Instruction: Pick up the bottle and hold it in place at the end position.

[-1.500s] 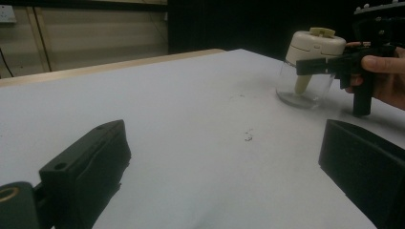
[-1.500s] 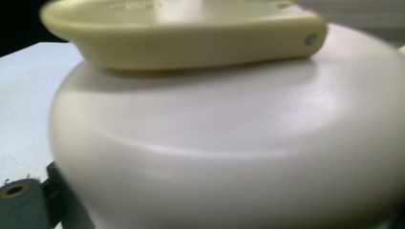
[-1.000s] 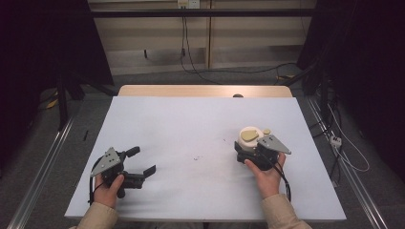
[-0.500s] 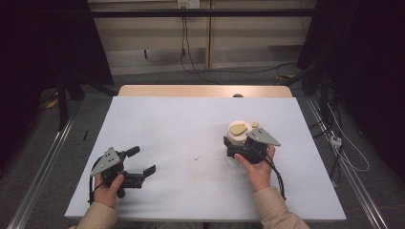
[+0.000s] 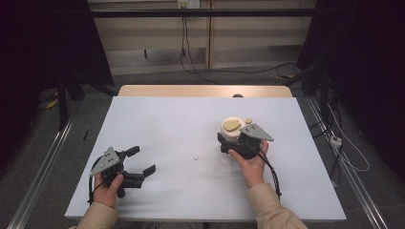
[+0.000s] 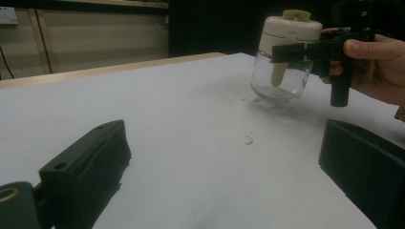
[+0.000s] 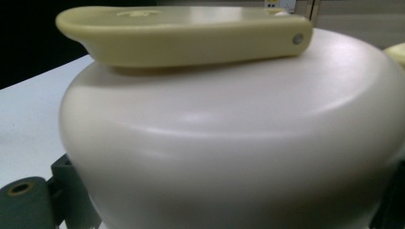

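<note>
A clear glass jar point(image 5: 232, 128) with a cream lid and a pale yellow flap on top is at the table's right centre. My right gripper point(image 5: 226, 140) is shut on it, one black jaw on each side just below the lid point(image 6: 291, 29). In the left gripper view the jar point(image 6: 282, 78) hangs upright at or just above the tabletop, and I cannot tell whether its base touches. The lid point(image 7: 239, 143) and flap point(image 7: 181, 36) crowd the right gripper view. My left gripper point(image 5: 143, 161) rests near the front left, open, with nothing between its jaws point(image 6: 224, 157).
The white tabletop point(image 5: 172, 119) has a wooden strip point(image 5: 200, 90) along its far edge. A few small dark specks point(image 5: 197, 157) lie near the middle. Metal rails and cables point(image 5: 344, 152) run on the floor at both sides.
The right gripper has carried the jar to the left and a little farther from the person. The left gripper has stayed in place.
</note>
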Demonstrator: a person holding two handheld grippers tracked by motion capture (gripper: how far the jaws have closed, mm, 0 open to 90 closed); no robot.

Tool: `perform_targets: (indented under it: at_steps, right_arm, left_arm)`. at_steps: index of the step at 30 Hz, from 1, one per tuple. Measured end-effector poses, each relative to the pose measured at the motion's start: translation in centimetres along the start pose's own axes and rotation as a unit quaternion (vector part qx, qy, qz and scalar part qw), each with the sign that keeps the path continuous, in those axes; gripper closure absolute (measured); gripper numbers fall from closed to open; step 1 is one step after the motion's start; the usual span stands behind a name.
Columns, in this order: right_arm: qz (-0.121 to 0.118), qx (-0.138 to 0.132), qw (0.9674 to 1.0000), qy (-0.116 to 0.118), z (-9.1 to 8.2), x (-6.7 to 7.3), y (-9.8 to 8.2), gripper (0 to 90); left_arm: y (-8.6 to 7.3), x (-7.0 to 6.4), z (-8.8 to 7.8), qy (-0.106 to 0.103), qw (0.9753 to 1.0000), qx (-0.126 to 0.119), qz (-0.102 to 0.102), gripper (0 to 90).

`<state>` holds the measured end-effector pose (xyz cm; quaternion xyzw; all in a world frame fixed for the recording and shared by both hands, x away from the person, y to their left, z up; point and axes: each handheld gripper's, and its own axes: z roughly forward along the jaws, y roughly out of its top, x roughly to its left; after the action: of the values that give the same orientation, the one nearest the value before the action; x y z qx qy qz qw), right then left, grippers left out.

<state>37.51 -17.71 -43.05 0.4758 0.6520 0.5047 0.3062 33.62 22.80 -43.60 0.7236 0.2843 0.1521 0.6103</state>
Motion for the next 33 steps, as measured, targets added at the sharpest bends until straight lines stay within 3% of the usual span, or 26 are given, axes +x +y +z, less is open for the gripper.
perform_targets:
  at_steps: [15, 33]
  right_arm:
    - [0.003, 0.002, 0.9998, 0.018, 2.1, 1.2, 0.5, 6.4]
    - [0.002, 0.000, 0.9997, 0.023, 4.1, 2.0, 0.9, 6.5]
  left_arm:
    - [0.0, 0.1, 0.0, 0.001, 1.0000, -0.001, -0.002, 2.7]
    - [0.0, 0.1, -0.1, 0.001, 1.0000, -0.002, -0.005, 2.7]
